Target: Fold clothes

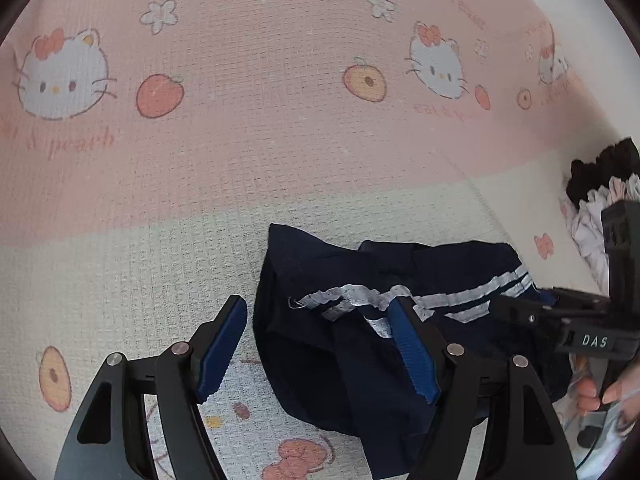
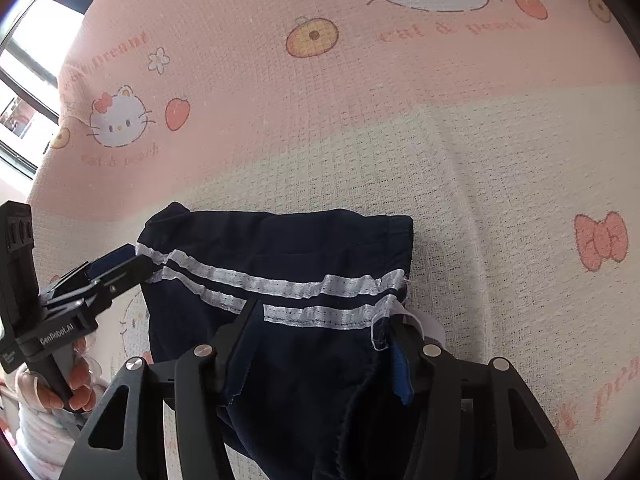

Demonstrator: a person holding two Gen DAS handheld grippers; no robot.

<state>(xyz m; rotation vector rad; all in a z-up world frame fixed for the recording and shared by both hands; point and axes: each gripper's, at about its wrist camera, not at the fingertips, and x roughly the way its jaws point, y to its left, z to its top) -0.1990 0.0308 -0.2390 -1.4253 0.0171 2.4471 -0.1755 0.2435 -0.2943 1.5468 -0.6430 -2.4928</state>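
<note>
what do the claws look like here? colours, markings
Both claws are black, with linkage arms, silver pivot pins and ribbed blue pads. Left claw: "GenRobot.AI" in white on its body, seen from the right wrist. Right claw: white "DAS" label, seen from the left wrist. Black handles; no sleeves visible.

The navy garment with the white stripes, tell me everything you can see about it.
The navy garment is dark blue cloth crossed by two white woven stripes with frayed ends and a loose thread. It lies bunched and partly folded on the pink and cream cartoon-print blanket. The right claw has cloth between its pads; the left claw straddles its edge, open.
</note>
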